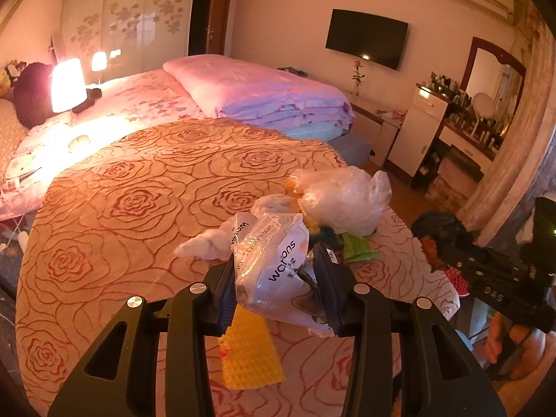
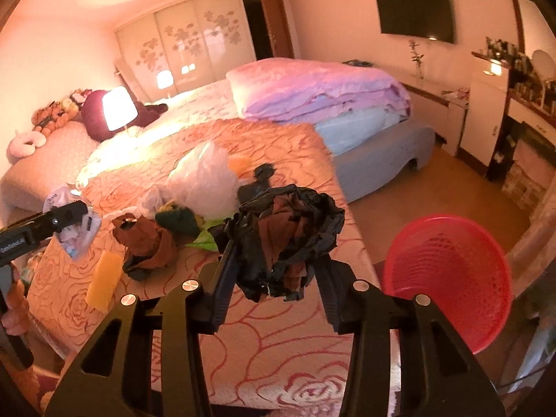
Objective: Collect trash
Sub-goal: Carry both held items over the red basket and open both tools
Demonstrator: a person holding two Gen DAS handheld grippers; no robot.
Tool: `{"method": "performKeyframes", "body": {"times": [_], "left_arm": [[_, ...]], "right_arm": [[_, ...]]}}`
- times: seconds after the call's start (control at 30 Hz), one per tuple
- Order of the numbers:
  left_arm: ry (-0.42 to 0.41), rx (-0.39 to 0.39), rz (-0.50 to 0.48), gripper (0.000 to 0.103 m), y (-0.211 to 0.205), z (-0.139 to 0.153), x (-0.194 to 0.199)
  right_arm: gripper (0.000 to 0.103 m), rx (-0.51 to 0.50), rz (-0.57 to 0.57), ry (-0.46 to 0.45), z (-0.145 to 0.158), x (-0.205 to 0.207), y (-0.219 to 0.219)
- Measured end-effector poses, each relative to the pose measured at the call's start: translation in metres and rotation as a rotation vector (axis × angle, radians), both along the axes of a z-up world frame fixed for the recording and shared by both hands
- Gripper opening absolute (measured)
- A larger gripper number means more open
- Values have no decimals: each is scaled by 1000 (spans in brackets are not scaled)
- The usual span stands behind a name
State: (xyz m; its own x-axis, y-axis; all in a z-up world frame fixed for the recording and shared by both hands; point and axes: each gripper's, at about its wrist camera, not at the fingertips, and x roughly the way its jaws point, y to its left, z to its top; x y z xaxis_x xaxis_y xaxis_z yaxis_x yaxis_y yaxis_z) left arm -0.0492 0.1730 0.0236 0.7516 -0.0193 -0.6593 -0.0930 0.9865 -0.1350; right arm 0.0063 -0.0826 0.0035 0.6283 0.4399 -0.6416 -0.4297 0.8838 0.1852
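Left hand-held gripper [image 1: 278, 278] pinching a clear plastic wrapper [image 1: 274, 264] printed with "watsons", lifted just above the rose-patterned bedspread [image 1: 139, 208]. Right hand-held gripper [image 2: 274, 271] clamped on a crumpled black plastic bag [image 2: 288, 232] with brown paper bunched inside, jaws pressing its sides, held over the near edge of the bedspread. Just right of that bag and lower, on the floor beside the bed, a red mesh wastebasket [image 2: 448, 278], open mouth facing up, apparently empty. Still lying on the bedspread: a second brown-and-black crumpled wad [image 2: 146, 243], touching a dark green and yellow scrap [image 2: 177, 219]; behind those, a puffed translucent plastic bag [image 2: 205, 173] with something orange just beside it; a flat yellow textured pad [image 2: 104, 278] near the left edge; a strip of bright green wrapper [image 2: 205, 239] tucked under the pile. From the left wrist view, white crumpled tissue [image 1: 205, 243] just behind the held wrapper, the translucent bag further back, the yellow pad directly below the jaws. Beyond the bedspread, a folded pink quilt [image 1: 260, 90] on the bed, a lit bedside lamp [image 1: 67, 85] to the left, a wall-mounted television [image 1: 366, 38] on the far wall, a dressing table crowded with bottles [image 1: 462, 111] at the right.
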Motion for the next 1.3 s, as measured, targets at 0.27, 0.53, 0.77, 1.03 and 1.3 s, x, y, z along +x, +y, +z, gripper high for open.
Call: {"method": "performKeyframes", "body": {"times": [0.27,0.53,0.77,1.03,1.3], "left_arm": [[-33,25,-103,38,-47,16,25],[-17,57,-229,38,-112,14,62],[7,40,-349,38,-163,12,94],[89,33,-475,39,-229,-19,129],[209,51,-565,39,-273,-58,157]], "right_arm": [[42,18,-116,-31,13,1,-40],[42,18,-249,-63,26,5,-88],[42,-11,-348,-63,25,6,-123],[42,-37,-439,7,-2,23,-157],[43,-30,-480,119,-42,36,-178]]}}
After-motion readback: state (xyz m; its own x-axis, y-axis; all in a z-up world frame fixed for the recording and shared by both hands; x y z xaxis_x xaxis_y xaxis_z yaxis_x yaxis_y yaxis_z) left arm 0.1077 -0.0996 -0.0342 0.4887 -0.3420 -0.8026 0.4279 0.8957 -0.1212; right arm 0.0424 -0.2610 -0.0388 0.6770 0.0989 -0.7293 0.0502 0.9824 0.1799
